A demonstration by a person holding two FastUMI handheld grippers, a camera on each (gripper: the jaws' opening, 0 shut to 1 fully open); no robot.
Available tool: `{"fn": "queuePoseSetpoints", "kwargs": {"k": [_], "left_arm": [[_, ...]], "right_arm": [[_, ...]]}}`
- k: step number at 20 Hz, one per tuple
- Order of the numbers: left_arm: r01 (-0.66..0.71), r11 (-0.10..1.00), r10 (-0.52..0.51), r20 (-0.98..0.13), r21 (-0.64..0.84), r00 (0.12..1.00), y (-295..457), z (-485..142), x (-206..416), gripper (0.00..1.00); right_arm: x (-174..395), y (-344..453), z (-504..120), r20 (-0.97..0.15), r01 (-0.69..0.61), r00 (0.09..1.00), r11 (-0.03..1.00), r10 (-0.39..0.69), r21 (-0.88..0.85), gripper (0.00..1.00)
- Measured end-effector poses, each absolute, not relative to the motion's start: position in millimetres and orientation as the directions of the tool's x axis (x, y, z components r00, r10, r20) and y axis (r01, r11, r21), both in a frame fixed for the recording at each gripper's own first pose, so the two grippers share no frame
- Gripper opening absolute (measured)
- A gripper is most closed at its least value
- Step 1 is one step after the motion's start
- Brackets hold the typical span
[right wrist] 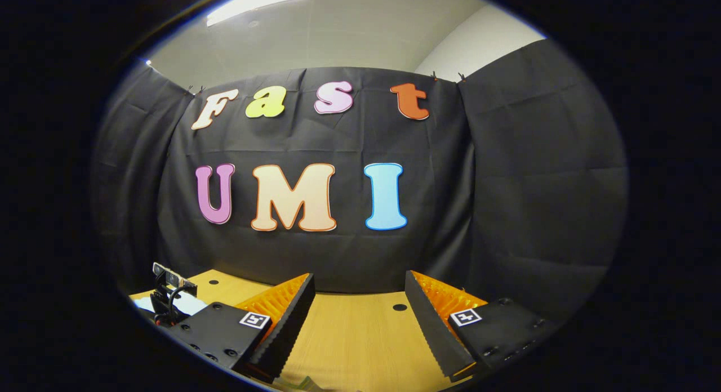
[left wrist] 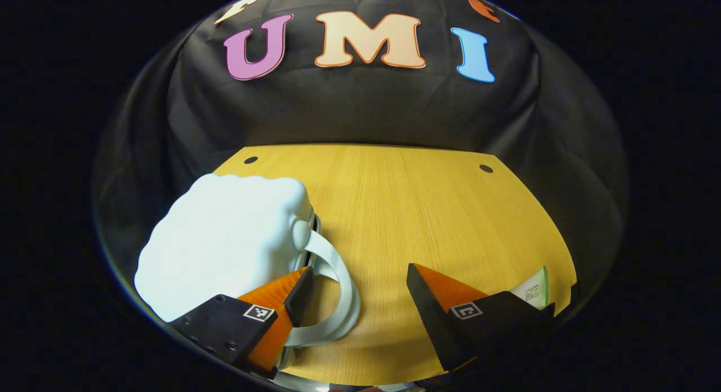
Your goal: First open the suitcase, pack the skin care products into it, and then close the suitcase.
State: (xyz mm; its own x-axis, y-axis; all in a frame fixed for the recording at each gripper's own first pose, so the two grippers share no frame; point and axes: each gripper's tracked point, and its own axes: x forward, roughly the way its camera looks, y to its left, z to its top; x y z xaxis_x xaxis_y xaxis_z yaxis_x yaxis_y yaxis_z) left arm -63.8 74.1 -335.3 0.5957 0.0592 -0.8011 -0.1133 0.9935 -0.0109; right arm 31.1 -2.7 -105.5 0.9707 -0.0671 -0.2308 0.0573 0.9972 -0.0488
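Suitcase (left wrist: 225, 251), pale, closed: we bring the wide-open left hand-held gripper (left wrist: 360, 293) squarely around its handle (left wrist: 338, 279) before lifting; right hand-held gripper (right wrist: 360, 313) open, empty.

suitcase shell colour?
Pale mint, near white, on the suitcase and its strap handle. Best in the left gripper view.

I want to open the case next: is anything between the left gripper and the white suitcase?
Nothing visible does. The left gripper is open right beside the suitcase, with its looped handle lying between the fingers on the table.
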Motion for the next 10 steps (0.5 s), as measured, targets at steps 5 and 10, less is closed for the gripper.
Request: {"fn": "queuePoseSetpoints", "kwargs": {"k": [5, 10], "left_arm": [[-0.128, 0.991, 0.026, -0.867, -0.044, 0.497, 77.4, -366.7, -65.9, 0.90], [-0.147, 0.988, 0.023, -0.908, -0.042, 0.418, 84.6, -387.7, -72.4, 0.67]], "right_arm": [[26.7, 0.0, -108.8, -0.240, 0.038, 0.969, 0.995, -0.060, -0.095, 0.99], [22.1, -10.6, -104.6, -0.227, 0.057, 0.971, 0.993, -0.080, -0.105, 0.98]]}}
